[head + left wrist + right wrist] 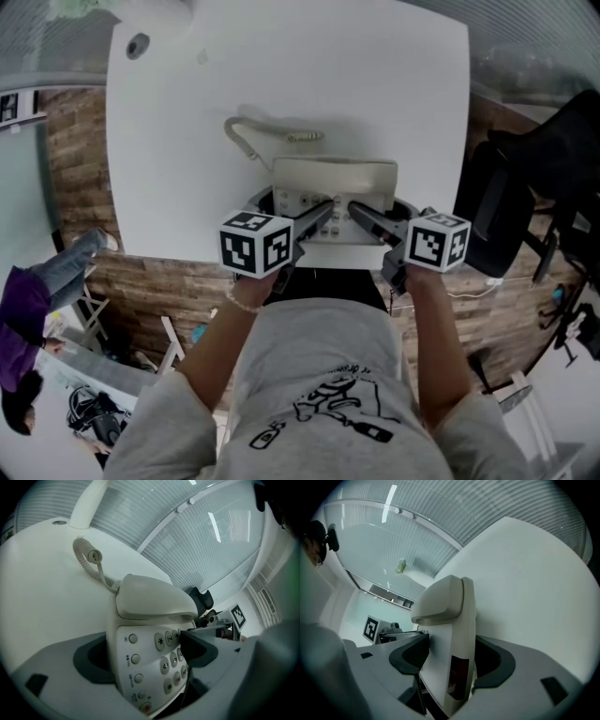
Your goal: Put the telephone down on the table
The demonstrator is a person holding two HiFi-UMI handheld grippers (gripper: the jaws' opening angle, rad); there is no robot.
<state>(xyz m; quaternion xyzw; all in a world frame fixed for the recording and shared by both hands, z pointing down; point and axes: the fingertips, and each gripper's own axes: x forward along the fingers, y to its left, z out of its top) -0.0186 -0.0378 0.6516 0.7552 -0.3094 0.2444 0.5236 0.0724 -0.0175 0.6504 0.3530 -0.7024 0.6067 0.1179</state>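
White telephone [333, 178] at near table [281, 75] edge (left gripper [140, 652] apart, right gripper [451, 658] clamping it)

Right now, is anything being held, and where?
The telephone: jaws of the right gripper pinch its near edge, top and underside. The left gripper straddles it too, its grip unclear.

Place: an office, probably a meeting room.
Table: a large, plain white table [187, 141] with rounded corners.
Chair: a black office chair [534, 178] just beside the table's right edge.
Walls: a glass partition [187, 541] with fine horizontal stripes (frosting or blinds, hard to tell), with bright streaks of light on it.
Floor: wood-look planks [80, 159].
Equipment: a cream desk telephone [333, 183] with keypad and coiled cord.
People: a second person [23, 328] at the left edge.
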